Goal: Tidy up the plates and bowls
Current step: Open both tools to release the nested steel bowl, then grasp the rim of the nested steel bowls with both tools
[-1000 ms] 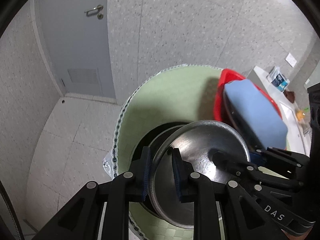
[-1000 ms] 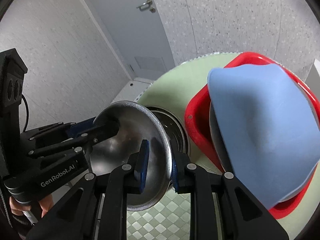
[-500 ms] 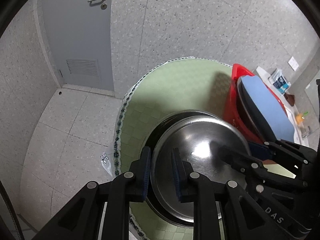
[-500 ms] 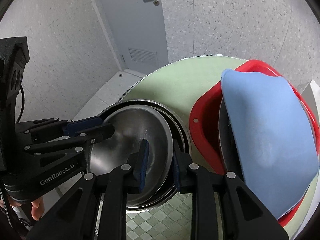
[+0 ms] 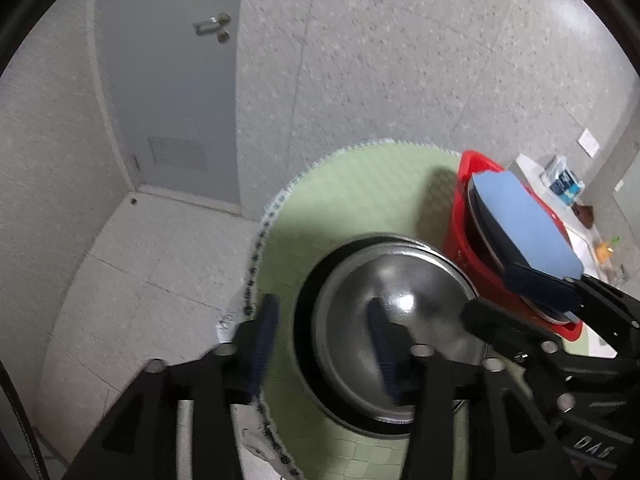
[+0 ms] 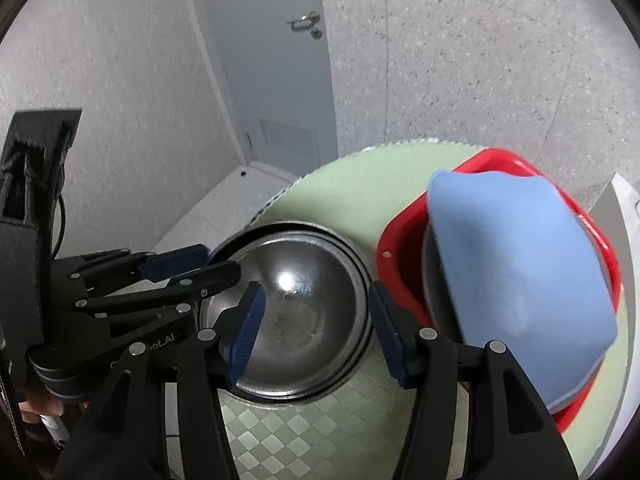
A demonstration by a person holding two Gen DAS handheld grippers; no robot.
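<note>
Both jaws have just been opening: the left hand-held gripper (image 5: 322, 346) straddles the near-left rim of the steel bowl (image 6: 298, 312) without pressing it, and the right hand-held gripper (image 6: 316, 328) stands released around its right rim. That bowl sits nested in a stack on the green table (image 6: 352, 184). Just beside it, a red basin (image 6: 400, 240) holds a blue bowl (image 6: 516, 272) upside down. Beyond stands a grey door (image 6: 276, 52).

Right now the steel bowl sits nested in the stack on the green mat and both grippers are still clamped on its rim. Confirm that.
Not quite. The steel bowl does sit nested in the stack on the green mat, but neither gripper is clamped: the left gripper and right gripper have just been opening, pads clear of the rim. Both wrist views show it.
</note>
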